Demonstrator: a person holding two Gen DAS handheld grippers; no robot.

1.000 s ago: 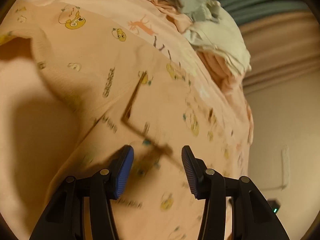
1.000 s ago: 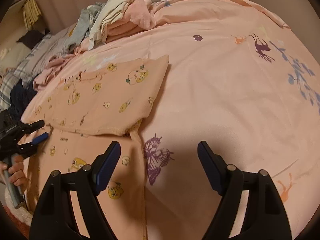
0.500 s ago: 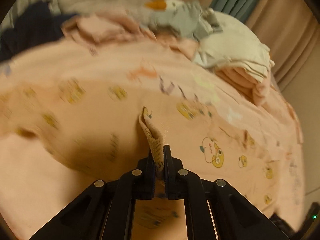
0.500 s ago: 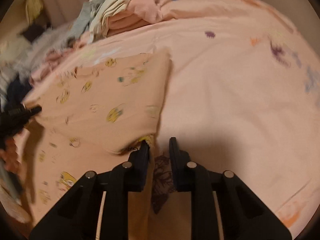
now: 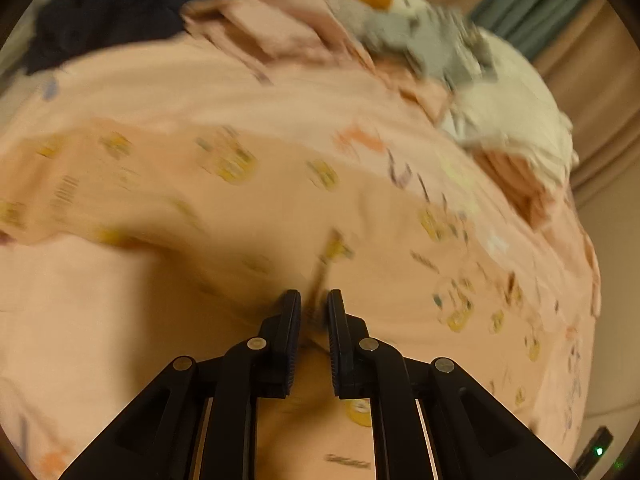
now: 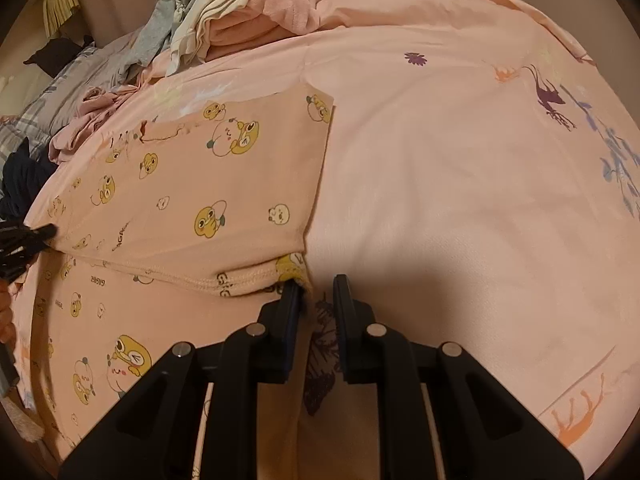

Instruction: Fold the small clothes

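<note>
Between the near-shut jaws of the left hand-held gripper [image 5: 314, 308], a hem corner of the peach printed garment [image 6: 192, 200] is pinched; the right hand-held gripper [image 6: 316, 292] has just closed on the opposite corner, so both can carry the fold across the bed [image 6: 460, 200].

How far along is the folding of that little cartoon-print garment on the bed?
Early on. Done: the peach garment lies flat on the bedspread, one layer already over another. In hand: the left tongs and right tongs, jaws just closed, each pinch a corner of the hem. Left: carrying that edge over for the next fold, then the heap of clothes behind.
</note>
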